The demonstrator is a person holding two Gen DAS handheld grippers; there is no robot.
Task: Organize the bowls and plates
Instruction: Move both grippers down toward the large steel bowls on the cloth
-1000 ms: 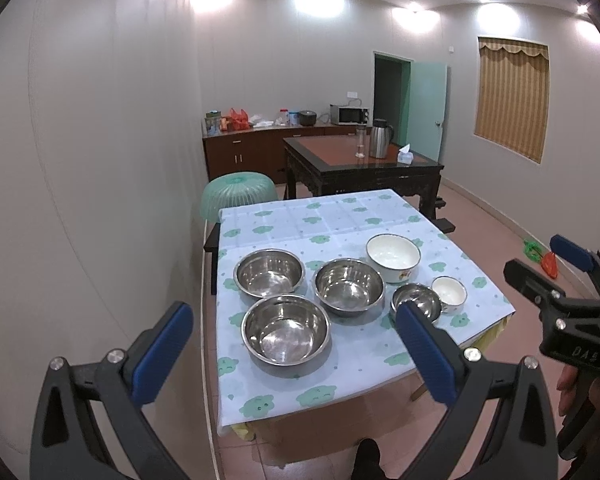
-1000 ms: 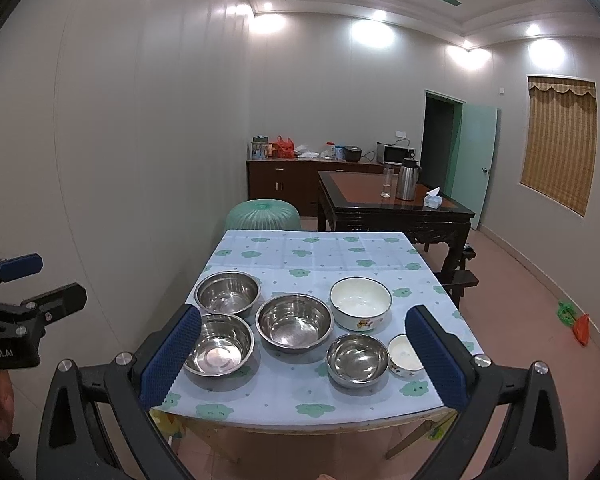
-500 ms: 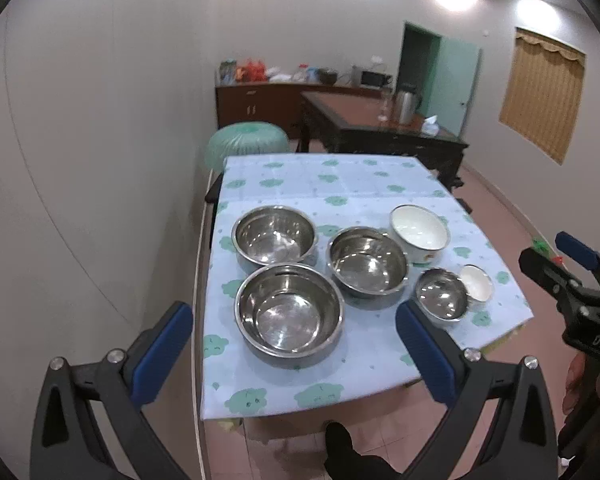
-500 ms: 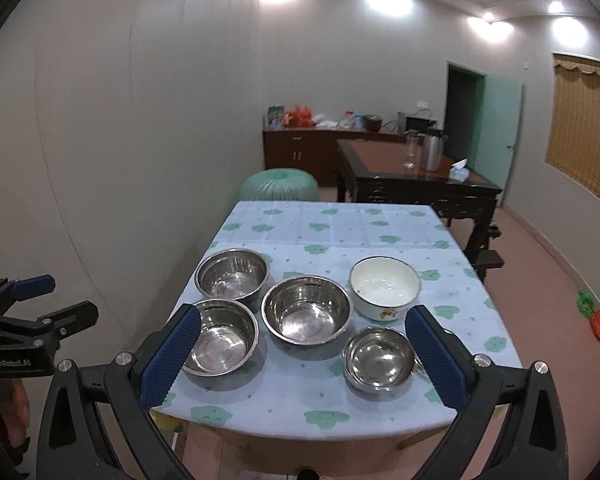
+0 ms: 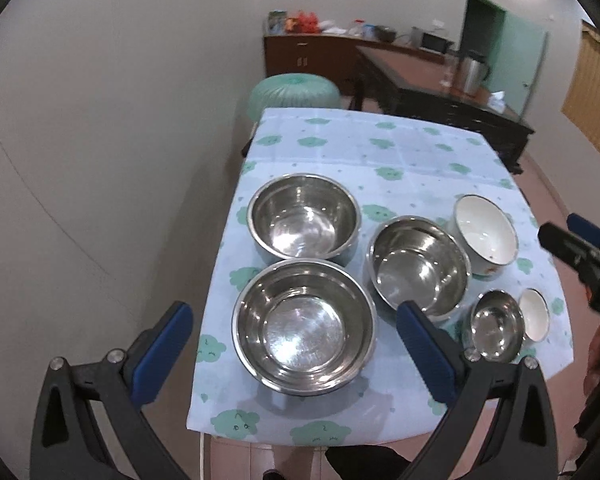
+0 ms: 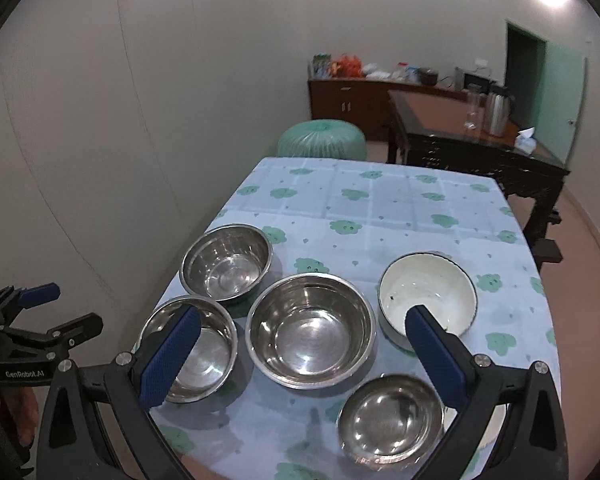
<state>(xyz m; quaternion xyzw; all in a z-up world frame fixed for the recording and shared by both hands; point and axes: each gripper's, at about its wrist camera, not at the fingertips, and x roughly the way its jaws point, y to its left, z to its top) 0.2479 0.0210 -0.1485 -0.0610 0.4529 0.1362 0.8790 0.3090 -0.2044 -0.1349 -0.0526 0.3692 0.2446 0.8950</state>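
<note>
Several bowls stand on the near half of a table with a blue-green tablecloth (image 5: 380, 148). Two large steel bowls, near (image 5: 305, 326) and far (image 5: 304, 222), sit on the left. Right of them are a medium steel bowl (image 5: 418, 266), a white enamel bowl (image 5: 485, 234), a small steel bowl (image 5: 497, 325) and a small white bowl (image 5: 535, 314). My left gripper (image 5: 294, 354) hangs open above the near large bowl, holding nothing. My right gripper (image 6: 304, 356) is open and empty over the medium steel bowl (image 6: 310, 330), with the enamel bowl (image 6: 428, 294) to its right.
A pale wall runs close along the table's left side. Behind the table stand a green round stool (image 5: 294, 94), a dark wooden table (image 5: 440, 92) with a kettle, and a sideboard (image 5: 312, 52). The far half of the tablecloth (image 6: 380, 200) is bare.
Both grippers have moved forward and tipped down towards the table, so the bowls look larger and closer. Both stay open and hold nothing. The bowls have not moved.
</note>
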